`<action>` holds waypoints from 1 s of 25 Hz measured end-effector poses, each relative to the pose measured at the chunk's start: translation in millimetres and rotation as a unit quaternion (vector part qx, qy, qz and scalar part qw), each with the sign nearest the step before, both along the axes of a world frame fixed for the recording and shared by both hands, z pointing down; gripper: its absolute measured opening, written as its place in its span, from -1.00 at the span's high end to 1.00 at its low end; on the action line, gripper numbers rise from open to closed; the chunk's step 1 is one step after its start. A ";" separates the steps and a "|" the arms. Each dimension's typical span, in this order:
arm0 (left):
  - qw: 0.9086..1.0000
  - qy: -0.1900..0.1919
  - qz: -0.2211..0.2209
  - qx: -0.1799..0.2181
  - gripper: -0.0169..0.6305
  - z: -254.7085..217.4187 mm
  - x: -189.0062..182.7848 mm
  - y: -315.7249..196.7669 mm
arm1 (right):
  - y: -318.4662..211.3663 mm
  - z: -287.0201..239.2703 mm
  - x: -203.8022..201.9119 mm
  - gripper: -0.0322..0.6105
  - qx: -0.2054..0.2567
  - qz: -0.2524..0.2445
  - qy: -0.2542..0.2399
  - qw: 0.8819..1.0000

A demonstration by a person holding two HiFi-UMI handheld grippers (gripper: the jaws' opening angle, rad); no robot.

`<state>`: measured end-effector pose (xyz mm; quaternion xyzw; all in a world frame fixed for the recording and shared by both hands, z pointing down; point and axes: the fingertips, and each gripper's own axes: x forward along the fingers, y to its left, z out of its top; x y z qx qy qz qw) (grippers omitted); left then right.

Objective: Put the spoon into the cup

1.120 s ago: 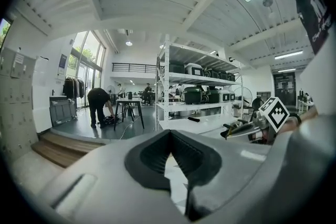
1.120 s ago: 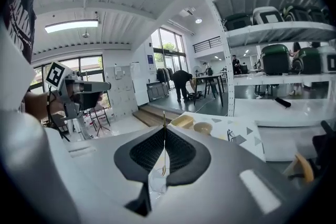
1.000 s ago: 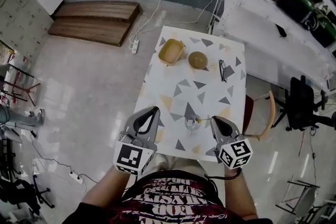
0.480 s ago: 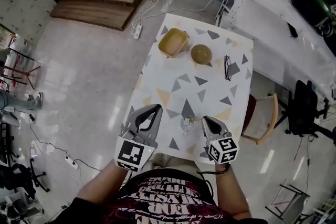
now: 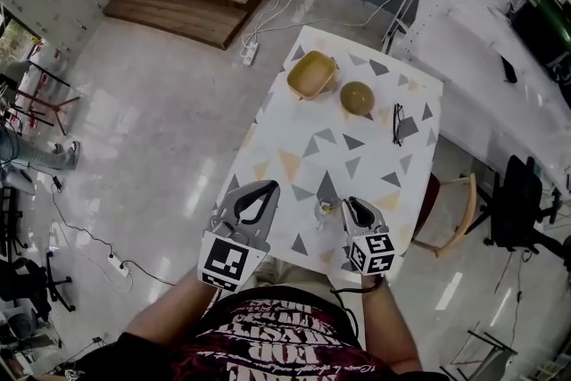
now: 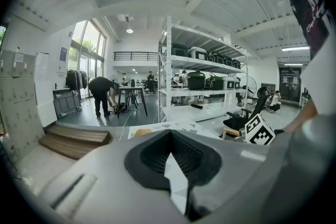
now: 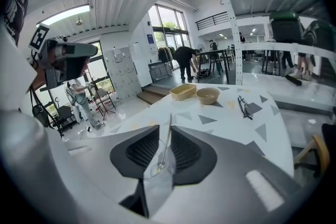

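Note:
A clear glass cup (image 5: 326,212) stands near the front edge of the triangle-patterned table (image 5: 357,147). The spoon (image 5: 332,206) stands in it, its handle leaning towards my right gripper (image 5: 346,202). In the right gripper view the cup (image 7: 157,176) and the thin spoon handle (image 7: 166,139) show through the narrow gap of my right gripper (image 7: 169,126). Its jaws have just been opening, and the pads do not press on the handle. My left gripper (image 5: 269,187) hangs left of the cup, apart from it. In its own view my left gripper (image 6: 170,139) has its tips together and holds nothing.
A yellow dish (image 5: 312,74) and a round bowl (image 5: 357,97) sit at the table's far end, with a pair of glasses (image 5: 398,122) to their right. A chair (image 5: 451,214) stands right of the table. White shelving (image 5: 482,22) lines the right side, and a wooden platform (image 5: 192,0) lies on the floor.
My right gripper has sunk beside the cup and the spoon has gone down into it. The left gripper has sunk a little and stays shut.

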<state>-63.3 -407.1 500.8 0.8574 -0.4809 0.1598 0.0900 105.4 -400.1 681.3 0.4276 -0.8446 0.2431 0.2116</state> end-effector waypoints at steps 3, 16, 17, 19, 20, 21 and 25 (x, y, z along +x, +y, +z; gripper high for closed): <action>1.000 0.001 -0.002 0.014 0.95 -14.3 -8.0 5.8 | 3.9 -8.3 1.9 0.34 0.005 0.002 0.001 1.000; 0.996 0.037 -0.006 0.084 0.95 -92.3 -48.6 53.3 | 62.0 -151.0 35.9 0.47 0.154 0.060 0.003 0.986; 0.995 0.040 -0.007 0.089 0.95 -97.7 -51.7 57.3 | 69.2 -169.0 39.8 0.54 0.176 0.067 0.002 0.982; 0.994 0.046 -0.010 0.097 0.95 -106.5 -56.0 65.0 | 84.7 -202.3 48.5 0.70 0.216 0.083 0.001 0.973; 0.994 0.048 -0.010 0.100 0.95 -110.3 -57.3 69.6 | 93.0 -217.0 52.1 0.80 0.233 0.091 0.001 0.968; 0.993 0.050 -0.010 0.103 0.95 -114.3 -58.0 74.9 | 101.4 -230.4 54.2 0.81 0.248 0.097 0.000 0.964; 0.991 0.060 0.005 0.120 0.95 -131.4 -54.9 96.8 | 130.2 -269.7 56.8 0.81 0.278 0.118 0.010 0.953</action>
